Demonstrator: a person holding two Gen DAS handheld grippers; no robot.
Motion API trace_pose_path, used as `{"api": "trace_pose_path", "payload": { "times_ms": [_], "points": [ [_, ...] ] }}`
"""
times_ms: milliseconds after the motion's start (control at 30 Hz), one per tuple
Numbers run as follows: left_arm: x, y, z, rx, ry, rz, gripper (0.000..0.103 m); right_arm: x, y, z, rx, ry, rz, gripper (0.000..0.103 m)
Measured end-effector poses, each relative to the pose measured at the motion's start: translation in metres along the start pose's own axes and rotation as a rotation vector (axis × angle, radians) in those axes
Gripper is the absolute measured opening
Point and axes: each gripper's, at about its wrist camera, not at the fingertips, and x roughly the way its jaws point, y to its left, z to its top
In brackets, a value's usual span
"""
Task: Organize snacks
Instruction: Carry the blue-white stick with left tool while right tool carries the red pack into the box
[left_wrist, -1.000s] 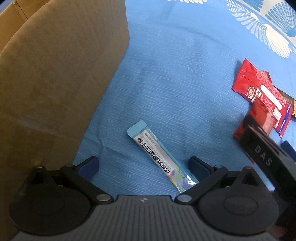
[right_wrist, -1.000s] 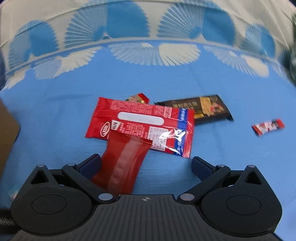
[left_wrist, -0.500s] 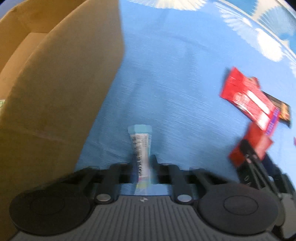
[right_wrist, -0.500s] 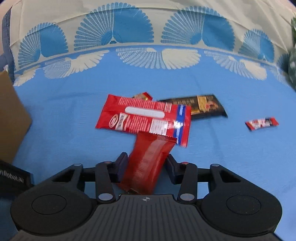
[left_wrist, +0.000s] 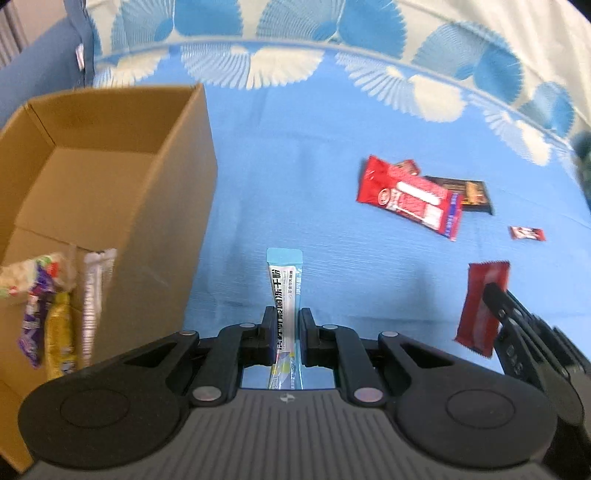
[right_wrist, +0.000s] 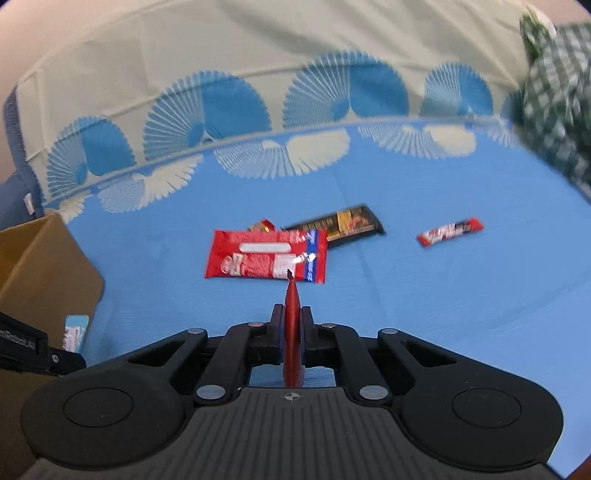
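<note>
My left gripper is shut on a long silver and light-blue stick sachet, lifted off the blue cloth. The open cardboard box stands just to its left, with several snack packets inside. My right gripper is shut on a plain red packet, seen edge-on here and flat-on in the left wrist view as the red packet. On the cloth beyond lie a large red wafer pack, a dark chocolate bar and a small red bar.
A small red-gold candy peeks from behind the wafer pack. The cloth has a fan-patterned cream border at the back. A green checked fabric lies at the far right. The box corner shows at the left.
Both grippers shut, the left on the stick sachet and the right on the red packet, then rose off the cloth. The box's inside has come into the left wrist view.
</note>
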Motion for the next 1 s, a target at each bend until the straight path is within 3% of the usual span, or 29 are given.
{"api": "trace_pose_path", "payload": {
  "times_ms": [233, 433, 767, 1000],
  "points": [
    [-0.065, 0.026, -0.021, 0.053, -0.084, -0.035, 0.012, -0.059, 0.022, 0.003, 0.000, -0.058, 0.021, 0.007],
    [-0.131, 0.081, -0.046, 0.057, -0.197, -0.034, 0.012, -0.140, 0.058, -0.006, -0.046, -0.137, 0.088, 0.007],
    [-0.204, 0.195, -0.109, -0.061, -0.281, 0.024, 0.012, -0.239, 0.127, -0.053, -0.108, -0.137, 0.205, 0.007],
    [-0.228, 0.240, -0.144, -0.124, -0.311, 0.021, 0.012, -0.275, 0.182, -0.085, -0.201, -0.105, 0.297, 0.007]
  ]
}}
